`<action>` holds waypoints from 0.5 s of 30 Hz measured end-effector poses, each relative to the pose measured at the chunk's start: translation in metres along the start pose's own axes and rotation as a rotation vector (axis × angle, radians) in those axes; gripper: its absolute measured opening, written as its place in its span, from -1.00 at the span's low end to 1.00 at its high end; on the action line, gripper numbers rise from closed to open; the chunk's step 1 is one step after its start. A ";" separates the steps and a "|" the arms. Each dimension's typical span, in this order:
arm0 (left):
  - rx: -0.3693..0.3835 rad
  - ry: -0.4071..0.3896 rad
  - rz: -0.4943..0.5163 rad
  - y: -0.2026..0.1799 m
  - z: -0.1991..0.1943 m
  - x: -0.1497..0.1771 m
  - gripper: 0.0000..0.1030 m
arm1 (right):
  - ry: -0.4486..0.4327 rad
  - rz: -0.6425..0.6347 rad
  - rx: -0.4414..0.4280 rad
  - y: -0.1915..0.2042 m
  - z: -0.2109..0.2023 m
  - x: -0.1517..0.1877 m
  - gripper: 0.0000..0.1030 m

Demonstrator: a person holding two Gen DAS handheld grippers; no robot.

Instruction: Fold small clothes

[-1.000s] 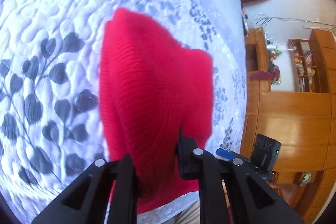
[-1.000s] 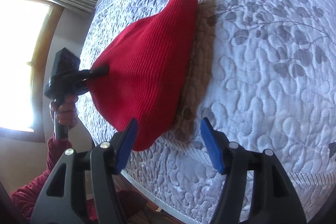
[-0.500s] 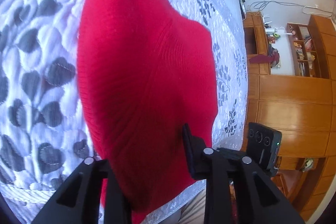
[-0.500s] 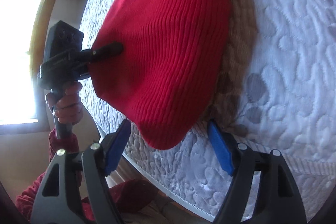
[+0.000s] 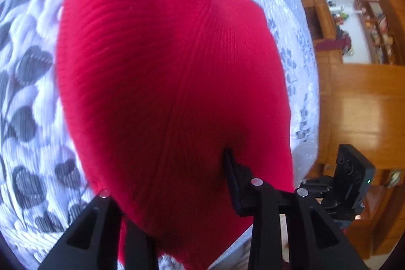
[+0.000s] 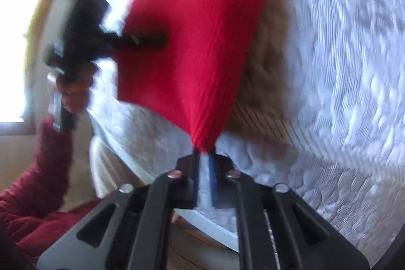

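Observation:
A red knitted garment point(image 5: 172, 82) lies partly lifted over the white quilted bed with grey leaf print point(image 5: 27, 82). My left gripper point(image 5: 177, 194) holds its near edge: the cloth drapes over one finger and the other finger point(image 5: 233, 176) presses on top. In the right wrist view the garment point(image 6: 200, 42) is stretched between the two grippers. My right gripper point(image 6: 203, 156) is shut on its near corner, blue pads pinching the cloth. The left gripper point(image 6: 141, 39) grips the far edge there.
The bed's front edge point(image 6: 157, 168) runs close below the grippers. Wooden cabinets and shelves point(image 5: 359, 92) stand to the right of the bed. A bright window point(image 6: 17, 42) is at the left. The person's red sleeve point(image 6: 38, 181) shows low left.
My right gripper closed on the garment's near corner and lifted it. The left gripper moved forward with its edge, so the red cloth fills more of its view.

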State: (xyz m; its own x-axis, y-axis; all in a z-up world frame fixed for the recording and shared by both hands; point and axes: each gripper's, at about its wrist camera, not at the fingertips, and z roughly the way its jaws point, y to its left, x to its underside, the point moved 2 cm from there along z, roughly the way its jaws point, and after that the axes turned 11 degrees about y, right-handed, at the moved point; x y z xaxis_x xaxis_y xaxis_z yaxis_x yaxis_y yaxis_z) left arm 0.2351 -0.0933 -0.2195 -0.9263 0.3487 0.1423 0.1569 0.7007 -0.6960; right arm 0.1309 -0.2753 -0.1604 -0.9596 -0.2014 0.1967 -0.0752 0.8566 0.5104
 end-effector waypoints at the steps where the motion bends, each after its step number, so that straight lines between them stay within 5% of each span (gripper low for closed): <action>1: 0.015 0.003 -0.011 0.002 -0.002 0.000 -0.35 | 0.004 0.000 -0.012 -0.001 0.006 -0.001 -0.98; 4: 0.070 -0.005 -0.042 0.012 -0.014 0.005 -0.37 | -0.015 0.025 -0.134 -0.006 0.003 -0.006 -0.86; 6: 0.085 0.002 -0.045 0.016 -0.023 0.014 -0.30 | -0.056 0.007 -0.145 -0.005 -0.010 -0.006 -0.80; 9: 0.070 0.000 -0.018 0.016 -0.025 0.034 -0.04 | -0.087 -0.020 -0.132 -0.005 -0.026 -0.007 -0.42; 13: 0.046 -0.009 0.000 0.015 -0.018 0.043 -0.05 | -0.100 -0.029 -0.114 -0.011 -0.038 -0.012 -0.32; 14: 0.026 -0.011 -0.005 0.014 -0.018 0.043 -0.18 | -0.099 -0.029 -0.111 -0.017 -0.039 -0.010 -0.31; 15: -0.016 -0.009 -0.009 0.014 -0.019 0.042 -0.63 | -0.098 -0.030 -0.104 -0.018 -0.041 -0.012 -0.30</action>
State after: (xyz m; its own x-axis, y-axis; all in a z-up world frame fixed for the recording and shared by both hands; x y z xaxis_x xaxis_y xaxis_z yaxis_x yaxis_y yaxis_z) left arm 0.2048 -0.0571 -0.2104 -0.9306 0.3372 0.1422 0.1543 0.7139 -0.6830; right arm 0.1546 -0.3081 -0.1372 -0.9795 -0.1748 0.0998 -0.0809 0.7960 0.5999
